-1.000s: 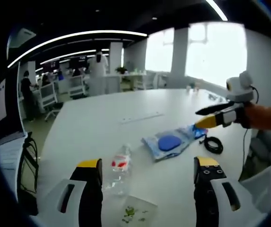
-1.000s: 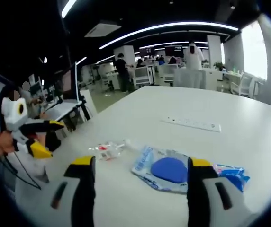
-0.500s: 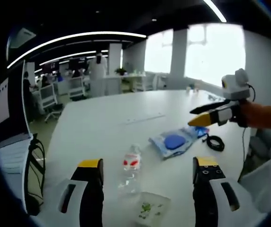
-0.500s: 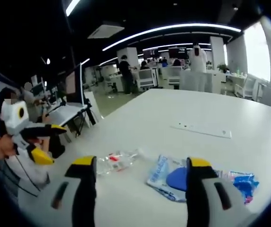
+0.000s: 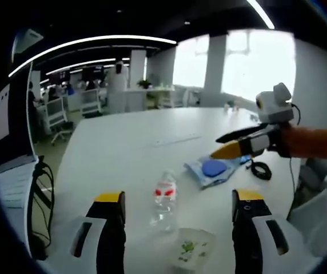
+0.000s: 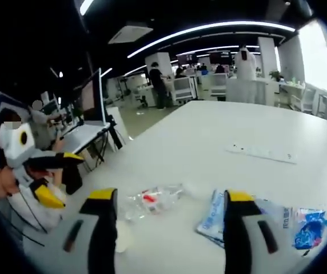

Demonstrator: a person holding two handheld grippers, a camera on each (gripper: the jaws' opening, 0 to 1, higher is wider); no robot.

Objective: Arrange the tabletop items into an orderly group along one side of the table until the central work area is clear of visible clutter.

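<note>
Lying flat: bottle, cap toward table centre | both grippers' jaws apart, empty

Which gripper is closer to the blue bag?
Right. The right gripper hangs just over the blue bag; the left gripper sits farther back, by the bottle.

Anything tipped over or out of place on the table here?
The clear plastic bottle lies on its side near the table's edge instead of standing. The blue packet sits loose beside it. Nothing looks spilled or broken.
</note>
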